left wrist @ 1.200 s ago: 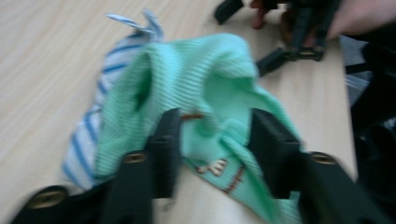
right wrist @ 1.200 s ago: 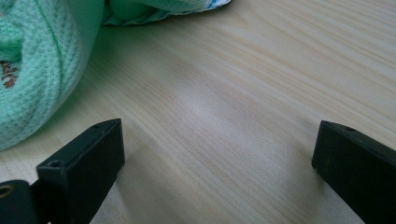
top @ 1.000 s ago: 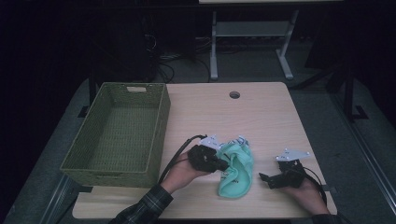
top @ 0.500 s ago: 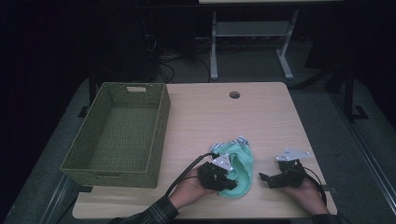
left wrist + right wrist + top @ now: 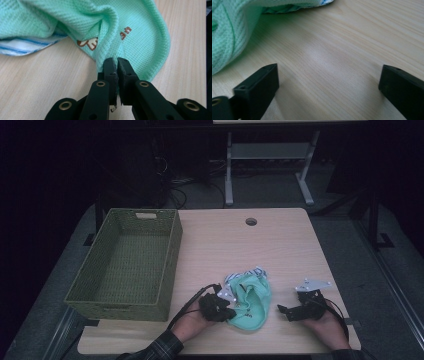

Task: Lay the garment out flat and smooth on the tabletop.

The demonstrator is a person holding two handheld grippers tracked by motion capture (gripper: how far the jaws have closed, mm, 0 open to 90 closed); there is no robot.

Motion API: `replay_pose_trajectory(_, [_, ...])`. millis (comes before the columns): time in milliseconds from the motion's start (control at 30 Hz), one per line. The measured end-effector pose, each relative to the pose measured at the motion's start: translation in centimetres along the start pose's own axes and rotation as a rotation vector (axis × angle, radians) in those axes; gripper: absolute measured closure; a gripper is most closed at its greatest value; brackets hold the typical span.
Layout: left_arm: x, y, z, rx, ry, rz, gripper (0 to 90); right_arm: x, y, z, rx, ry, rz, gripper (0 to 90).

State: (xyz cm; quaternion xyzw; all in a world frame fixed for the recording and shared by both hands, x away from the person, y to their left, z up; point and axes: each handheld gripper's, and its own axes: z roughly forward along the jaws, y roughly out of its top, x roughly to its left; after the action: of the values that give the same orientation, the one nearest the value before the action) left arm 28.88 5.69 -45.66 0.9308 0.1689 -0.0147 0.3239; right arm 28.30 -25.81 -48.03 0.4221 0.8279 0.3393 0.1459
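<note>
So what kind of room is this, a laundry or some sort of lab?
More likely a lab or workshop than a laundry. A plain wooden table stands in a dark room, with loose cables on the floor behind it. On it sit a green basket and a mint garment.

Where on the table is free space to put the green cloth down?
Bare wood lies between the basket and the table hole, and between the green cloth and the right gripper. The front edge is crowded by both hands.
</note>
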Motion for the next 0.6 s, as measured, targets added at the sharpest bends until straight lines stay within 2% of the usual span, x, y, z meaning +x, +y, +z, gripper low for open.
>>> replay_pose_trajectory(33, [0.0,0.0,0.0,0.000,0.000,0.000,85.5,0.0,0.0,0.0,0.000,0.000,0.000,5.9])
replay_pose_trajectory(100, [0.2,0.0,-0.1,0.007,-0.001,-0.001,85.3,0.0,0.3,-0.2,0.002,0.000,0.006,14.9])
replay_pose_trajectory(167, [0.2,0.0,0.0,0.006,-0.002,-0.002,85.2,-0.3,0.6,-0.5,-0.019,0.022,0.026,17.5])
replay_pose_trajectory(300, [0.2,0.0,0.0,0.005,-0.006,-0.004,85.2,-1.0,1.7,-1.1,-0.067,0.034,0.041,35.7])
replay_pose_trajectory(333, [0.3,0.0,0.0,0.005,-0.007,-0.003,85.2,-1.4,2.4,-1.1,-0.082,0.047,0.033,43.3])
replay_pose_trajectory(367, [0.3,0.0,0.0,0.005,-0.008,-0.003,85.2,-1.4,2.4,-1.1,-0.082,0.047,0.033,43.3])
replay_pose_trajectory(433, [0.3,0.0,0.0,0.006,-0.008,-0.004,85.3,-1.5,3.2,-0.8,-0.085,0.061,0.017,49.7])
replay_pose_trajectory(600, [0.2,0.0,0.0,0.005,-0.002,-0.006,85.3,-1.8,5.4,0.5,-0.101,0.114,-0.012,59.0])
